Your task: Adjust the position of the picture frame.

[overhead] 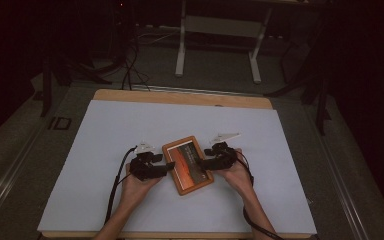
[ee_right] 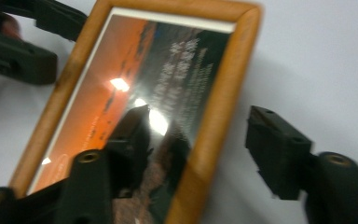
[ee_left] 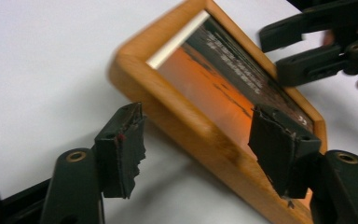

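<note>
A wooden picture frame [overhead: 187, 165] with an orange and dark print lies flat on the white sheet, turned slightly askew. My left gripper [overhead: 169, 166] sits at its left side. In the left gripper view the frame [ee_left: 205, 88] has its near rail between my left gripper's [ee_left: 198, 128] spread jaws, one pad [ee_left: 121, 144] clear of the wood and one above the glass. My right gripper [overhead: 200, 164] sits at the frame's right side. In the right gripper view it [ee_right: 200, 123] straddles the frame's [ee_right: 135, 60] rail, open, with a gap to the outer pad [ee_right: 275, 149].
The white sheet [overhead: 130, 130] covers a wooden table [overhead: 180, 96] whose far edge shows beyond it. Broad bare sheet surrounds the frame on all sides. Behind the table stand white table legs [overhead: 181, 45] and cables on a dark floor.
</note>
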Demonstrator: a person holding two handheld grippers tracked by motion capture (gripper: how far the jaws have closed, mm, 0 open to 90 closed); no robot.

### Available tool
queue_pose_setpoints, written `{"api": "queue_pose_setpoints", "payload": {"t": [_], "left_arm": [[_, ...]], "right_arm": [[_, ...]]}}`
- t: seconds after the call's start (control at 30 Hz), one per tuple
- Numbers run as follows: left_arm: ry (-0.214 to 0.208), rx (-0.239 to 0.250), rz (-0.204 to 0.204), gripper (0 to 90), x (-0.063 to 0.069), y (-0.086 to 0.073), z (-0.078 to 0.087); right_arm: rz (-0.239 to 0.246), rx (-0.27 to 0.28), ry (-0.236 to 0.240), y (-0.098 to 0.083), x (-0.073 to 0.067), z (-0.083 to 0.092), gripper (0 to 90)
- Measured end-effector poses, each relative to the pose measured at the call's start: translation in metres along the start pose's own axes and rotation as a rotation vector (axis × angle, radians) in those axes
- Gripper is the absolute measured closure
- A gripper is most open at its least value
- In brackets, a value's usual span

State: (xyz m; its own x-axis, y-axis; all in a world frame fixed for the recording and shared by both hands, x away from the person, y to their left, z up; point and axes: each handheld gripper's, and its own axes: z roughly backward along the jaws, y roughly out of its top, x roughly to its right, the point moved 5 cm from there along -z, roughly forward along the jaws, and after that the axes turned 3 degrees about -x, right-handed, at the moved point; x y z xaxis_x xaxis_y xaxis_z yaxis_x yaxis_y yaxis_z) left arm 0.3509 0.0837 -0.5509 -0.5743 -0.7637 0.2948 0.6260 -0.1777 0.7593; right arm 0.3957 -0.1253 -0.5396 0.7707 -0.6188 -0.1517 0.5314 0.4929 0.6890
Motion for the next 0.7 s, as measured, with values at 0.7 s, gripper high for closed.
{"api": "queue_pose_setpoints", "payload": {"t": [0.7], "left_arm": [[-0.092,-0.066,0.058,29.0,0.009,-0.011,-0.024]], "right_arm": [[-0.140,-0.081,0.262,-0.010,0.004,-0.027,24.6]]}}
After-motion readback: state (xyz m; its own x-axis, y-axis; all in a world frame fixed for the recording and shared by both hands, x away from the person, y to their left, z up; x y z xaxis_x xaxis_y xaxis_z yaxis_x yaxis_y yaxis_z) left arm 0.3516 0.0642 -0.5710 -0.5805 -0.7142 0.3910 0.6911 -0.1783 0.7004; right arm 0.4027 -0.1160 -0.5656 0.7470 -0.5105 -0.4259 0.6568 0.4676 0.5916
